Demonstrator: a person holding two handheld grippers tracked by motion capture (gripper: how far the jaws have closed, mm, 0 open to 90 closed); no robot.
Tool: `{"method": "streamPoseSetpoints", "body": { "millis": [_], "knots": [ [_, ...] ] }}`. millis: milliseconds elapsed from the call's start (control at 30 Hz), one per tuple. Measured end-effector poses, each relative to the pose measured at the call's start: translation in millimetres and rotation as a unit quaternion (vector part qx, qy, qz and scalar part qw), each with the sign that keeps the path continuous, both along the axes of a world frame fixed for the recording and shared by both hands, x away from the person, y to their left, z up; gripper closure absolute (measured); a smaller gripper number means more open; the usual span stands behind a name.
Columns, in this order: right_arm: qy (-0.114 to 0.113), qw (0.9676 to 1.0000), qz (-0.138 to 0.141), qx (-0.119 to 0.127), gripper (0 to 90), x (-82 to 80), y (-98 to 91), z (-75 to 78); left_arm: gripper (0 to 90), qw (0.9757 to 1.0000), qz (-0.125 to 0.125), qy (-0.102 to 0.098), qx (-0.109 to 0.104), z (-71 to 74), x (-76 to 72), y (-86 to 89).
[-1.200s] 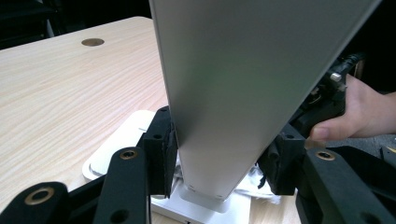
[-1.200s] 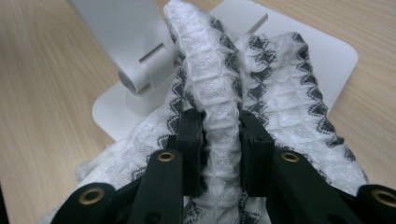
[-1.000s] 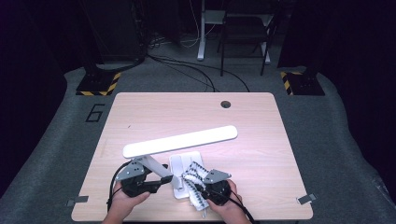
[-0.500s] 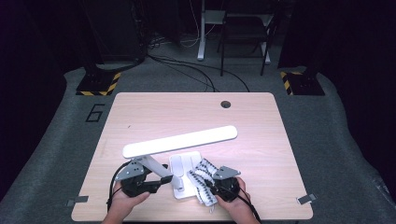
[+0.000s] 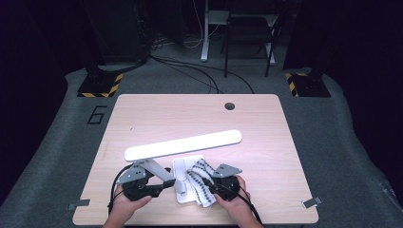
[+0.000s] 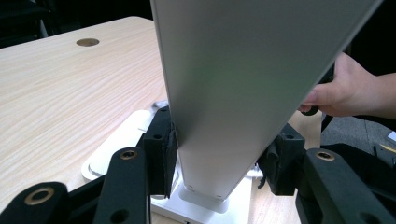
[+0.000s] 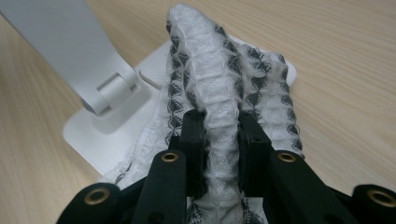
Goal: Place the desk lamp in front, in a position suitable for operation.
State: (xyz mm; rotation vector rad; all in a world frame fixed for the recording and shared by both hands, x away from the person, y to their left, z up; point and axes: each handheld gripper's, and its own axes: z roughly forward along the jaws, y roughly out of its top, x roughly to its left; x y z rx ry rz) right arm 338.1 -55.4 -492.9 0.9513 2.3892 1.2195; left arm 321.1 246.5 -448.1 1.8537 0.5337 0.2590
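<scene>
Only readable thing tbh: a big dark "6" (image 5: 97, 115) on the grey floor mat (image 5: 62, 142), just off the table's far-left corner in the high view. No brand or label legible on anything else. Yellow/black hazard stripes (image 5: 100, 88) on floor bases, but no txt there.

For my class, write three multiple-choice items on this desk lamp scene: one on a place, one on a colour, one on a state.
1. Where does the cloth lie?
A. on the lamp base
B. beside the table's hole
C. on the floor

2. What colour is the lamp head?
A. black
B. white
C. yellow

3. What does the left gripper do?
A. hangs open above the table
B. clamps the cloth
C. clamps the lamp arm

Answers:
1 A, the right gripper view shows the cloth draped over the white base.
2 B, the high view shows a white bar.
3 C, its pads press both sides of the arm.
</scene>
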Motion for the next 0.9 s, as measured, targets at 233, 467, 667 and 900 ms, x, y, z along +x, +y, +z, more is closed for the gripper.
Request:
{"method": "streamPoseSetpoints", "body": {
  "millis": [233,467,667,900],
  "knots": [
    [0.001,0.9993,0.031,0.018,75.0,9.8,20.3,7.5,53.3,1.0000,-0.006,0.002,0.001,0.3,-0.1,0.8],
    [0.007,0.9983,0.048,0.034,75.1,24.3,40.7,14.1,53.3,1.0000,-0.008,0.004,0.000,0.3,-0.7,0.8],
    [0.021,0.9973,0.066,0.024,75.0,34.7,60.7,4.4,53.3,1.0000,-0.009,0.004,-0.002,-0.1,-0.5,1.0],
    [0.012,0.9961,0.087,-0.003,74.6,40.3,76.6,-6.8,53.2,0.9999,-0.010,0.003,-0.003,-0.4,-0.4,1.1]
  ]
}}
